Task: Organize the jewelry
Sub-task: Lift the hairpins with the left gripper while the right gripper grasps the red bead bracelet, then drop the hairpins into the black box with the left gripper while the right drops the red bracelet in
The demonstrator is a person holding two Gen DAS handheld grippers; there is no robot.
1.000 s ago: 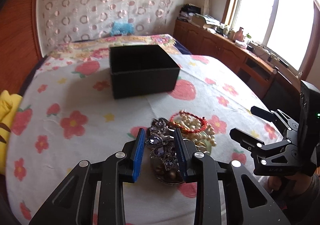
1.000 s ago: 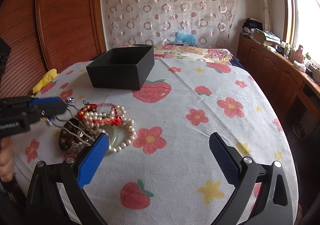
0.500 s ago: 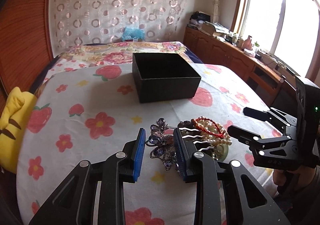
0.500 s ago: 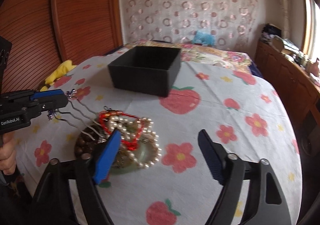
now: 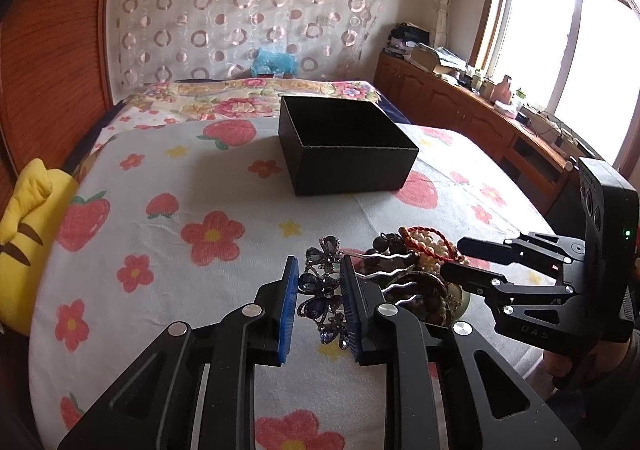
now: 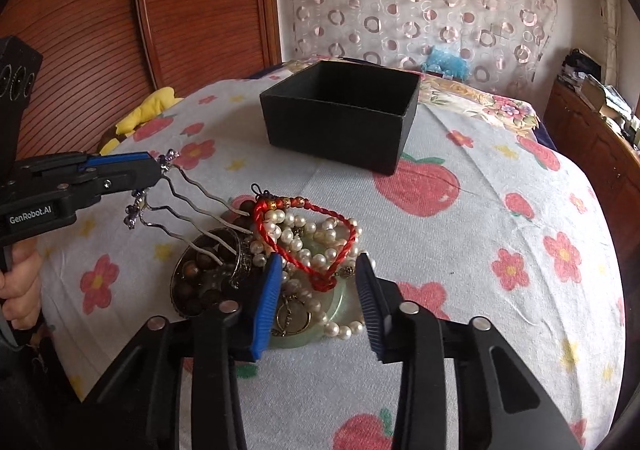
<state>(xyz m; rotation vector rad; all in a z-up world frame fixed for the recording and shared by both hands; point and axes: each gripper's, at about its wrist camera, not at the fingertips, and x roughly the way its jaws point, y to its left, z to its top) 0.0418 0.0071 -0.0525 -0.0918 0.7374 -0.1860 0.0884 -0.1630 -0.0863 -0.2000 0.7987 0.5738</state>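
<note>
My left gripper is shut on a purple jewelled hair comb and holds it above the cloth. In the right wrist view the left gripper sits at the left and the comb's wavy silver prongs reach down over the jewelry pile. The pile holds a pearl necklace, a red cord bracelet, brown beads and a green jade bangle. My right gripper is open, its jaws low on either side of the pile. The open black box stands further back.
The table has a white cloth with strawberries and flowers. A yellow plush toy lies at the left edge. A bed is behind the table; wooden cabinets and a window are at the right.
My left gripper has lifted the hair comb up and away from the pile. My right gripper has moved in over the pile and its jaws have narrowed.
</note>
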